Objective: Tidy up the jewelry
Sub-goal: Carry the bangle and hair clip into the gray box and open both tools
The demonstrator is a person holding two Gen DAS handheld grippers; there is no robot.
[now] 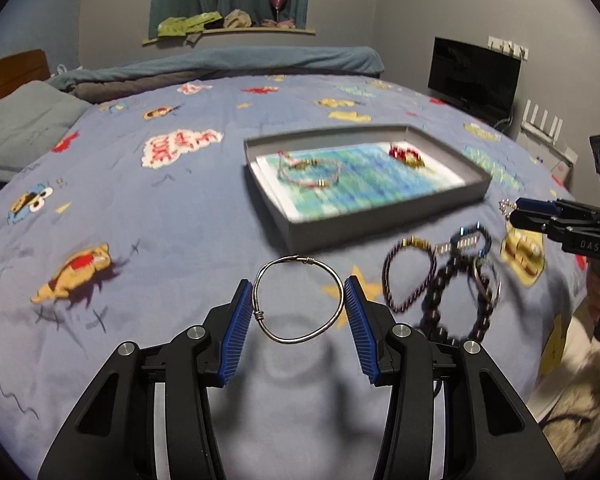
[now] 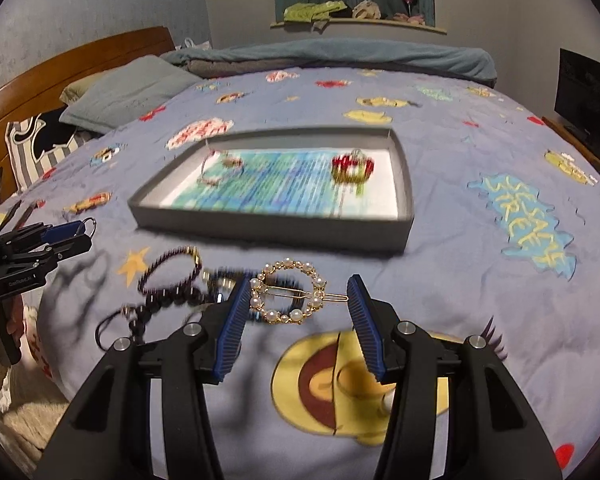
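Note:
My left gripper (image 1: 299, 300) is shut on a silver wire bangle (image 1: 298, 299), holding it above the bedspread. My right gripper (image 2: 299, 301) is shut on a gold hair clip ringed with pearls (image 2: 288, 298), also lifted off the bed. A grey tray (image 1: 384, 222) with a blue-green liner lies ahead; it holds a pink cord bracelet (image 1: 306, 170) and a red-and-gold piece (image 1: 406, 155). The tray shows in the right wrist view too (image 2: 268, 226). A purple beaded bracelet (image 1: 408, 276), a black beaded bracelet (image 1: 456, 304) and a blue one (image 1: 470, 240) lie on the bed right of the left gripper.
The blue cartoon bedspread (image 1: 160, 240) covers the bed. Pillows (image 2: 128, 92) and a wooden headboard (image 2: 80, 60) are at the left. A dark screen (image 1: 474, 78) stands at the right. The bed edge drops off near the loose bracelets (image 2: 168, 284).

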